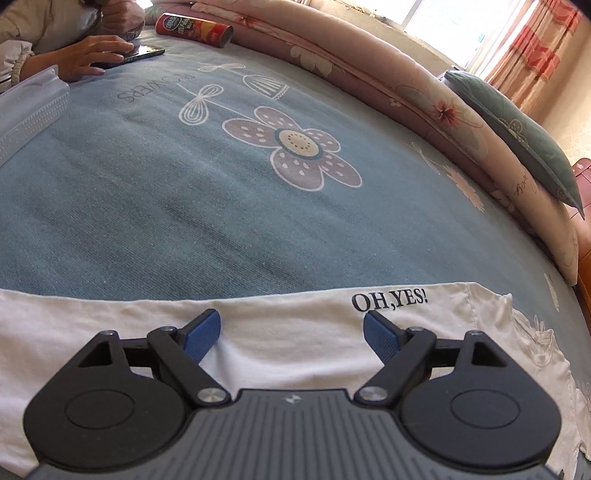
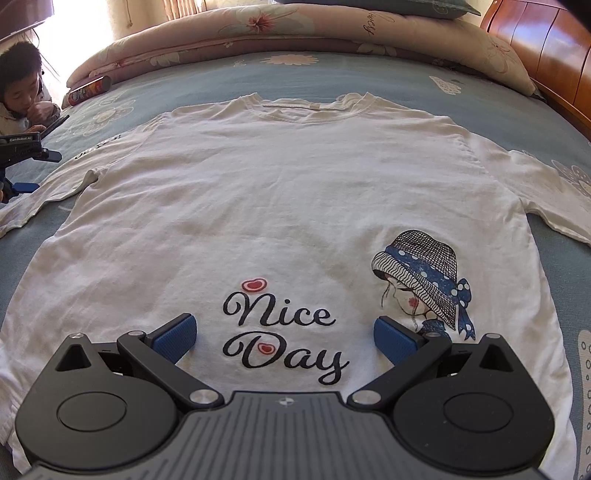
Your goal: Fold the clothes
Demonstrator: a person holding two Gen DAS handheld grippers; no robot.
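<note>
White tee flat on bed under both grippers, L & R spread, nothing pinched.

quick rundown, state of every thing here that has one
white t-shirt: spread flat on the bed, print up, sleeves out, unfolded
left gripper: open, over a sleeve, gripping nothing
right gripper: open, over the hem, gripping nothing
chip can: lying on its side
phone: flat on the bed, a hand on it
</note>
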